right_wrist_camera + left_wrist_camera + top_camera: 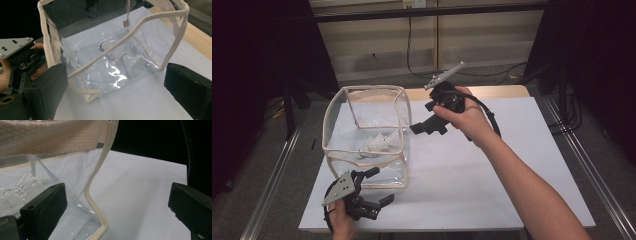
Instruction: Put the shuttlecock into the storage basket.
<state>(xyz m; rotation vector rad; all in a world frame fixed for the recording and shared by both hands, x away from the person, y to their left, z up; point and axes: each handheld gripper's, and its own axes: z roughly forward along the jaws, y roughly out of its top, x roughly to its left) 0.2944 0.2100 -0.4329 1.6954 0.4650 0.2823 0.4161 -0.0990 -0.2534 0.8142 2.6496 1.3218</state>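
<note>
A clear plastic bag (364, 107) with beige trim stands open on the white sheet (472, 170), left of centre. Shuttlecocks (377, 145) lie inside on its floor; two of them (132, 63) show through the wall. My left gripper (381, 186) is open at the bag's near right corner. That corner's trim (95, 202) stands between its wide-apart jaws (117, 217), closer to the left one. My right gripper (421, 117) hovers open just right of the bag, holding nothing, and its jaws (117, 87) frame the bag's side.
The sheet covers a wooden table (497, 91). Metal rails (582, 170) run along both sides and cables lie on the floor behind. The left gripper's grey plate (15, 46) and a hand show beyond the bag.
</note>
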